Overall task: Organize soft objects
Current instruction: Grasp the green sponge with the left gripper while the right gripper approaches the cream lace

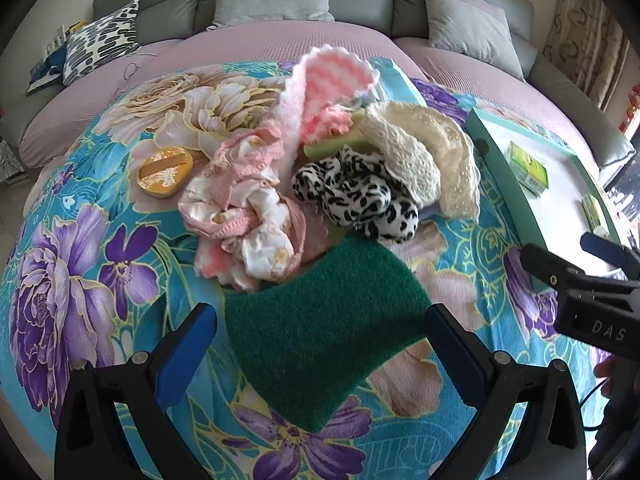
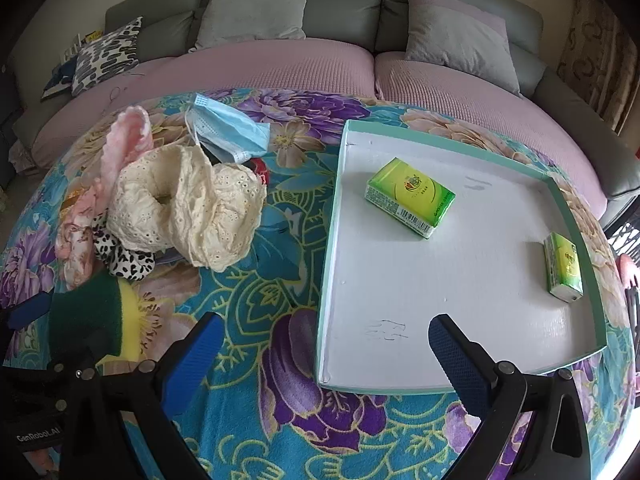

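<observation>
While left tool point(image 1: 320, 344) straddles sponge point(image 1: 320, 320) at pile's 6 o'clock, jaws spread | right tool point(image 2: 326, 344) spread, empty, at tray point(image 2: 576, 196) edge | risk: closing late, sponge compresses and slips; scrunchies point(image 1: 356, 192) may snag.

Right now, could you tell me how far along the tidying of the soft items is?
Early stage. Two green tissue packs already lie in the white tray. The left gripper is open around the green scouring sponge; the right gripper is open, empty. The cream lace scrunchie, leopard scrunchie, pink pieces and face mask remain on the blanket.
</observation>
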{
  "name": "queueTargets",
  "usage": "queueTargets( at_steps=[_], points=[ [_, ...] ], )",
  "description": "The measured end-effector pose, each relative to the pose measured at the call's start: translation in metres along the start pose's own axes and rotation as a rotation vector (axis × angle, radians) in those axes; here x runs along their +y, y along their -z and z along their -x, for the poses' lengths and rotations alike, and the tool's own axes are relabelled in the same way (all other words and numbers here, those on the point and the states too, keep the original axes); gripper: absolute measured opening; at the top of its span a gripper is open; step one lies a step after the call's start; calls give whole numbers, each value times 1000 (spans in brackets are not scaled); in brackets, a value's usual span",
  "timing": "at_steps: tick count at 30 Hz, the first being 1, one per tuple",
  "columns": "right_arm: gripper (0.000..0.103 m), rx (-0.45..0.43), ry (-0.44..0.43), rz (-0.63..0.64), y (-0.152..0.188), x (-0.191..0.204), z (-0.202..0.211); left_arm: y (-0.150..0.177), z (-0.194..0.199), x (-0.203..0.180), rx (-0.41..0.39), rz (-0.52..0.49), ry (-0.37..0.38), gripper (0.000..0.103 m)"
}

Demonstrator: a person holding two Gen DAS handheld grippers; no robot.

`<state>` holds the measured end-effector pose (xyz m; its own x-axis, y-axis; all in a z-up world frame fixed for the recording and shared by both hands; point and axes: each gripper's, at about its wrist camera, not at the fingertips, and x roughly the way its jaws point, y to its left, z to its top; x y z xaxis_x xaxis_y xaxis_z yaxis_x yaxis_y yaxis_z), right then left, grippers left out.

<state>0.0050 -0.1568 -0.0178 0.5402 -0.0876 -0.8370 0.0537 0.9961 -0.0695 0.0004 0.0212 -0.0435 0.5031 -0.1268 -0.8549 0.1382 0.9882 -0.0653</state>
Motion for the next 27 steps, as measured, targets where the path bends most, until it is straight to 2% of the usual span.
queueTargets(
  at_steps=[6,13,19,27],
  points=[
    [103,13,-3,10,1,3,-1,4,-6,-5,5,-36,25,103],
    [103,16,-6,9,0,3,-3,-7,-15,-4,-16,-3,30,103],
    [103,22,6,0,0,0,-5,-8,-14,-4,-20,-12,43,103],
    [103,18,12,15,1,3,-4,-3,-13,1,13,-11,82,103]
  ],
)
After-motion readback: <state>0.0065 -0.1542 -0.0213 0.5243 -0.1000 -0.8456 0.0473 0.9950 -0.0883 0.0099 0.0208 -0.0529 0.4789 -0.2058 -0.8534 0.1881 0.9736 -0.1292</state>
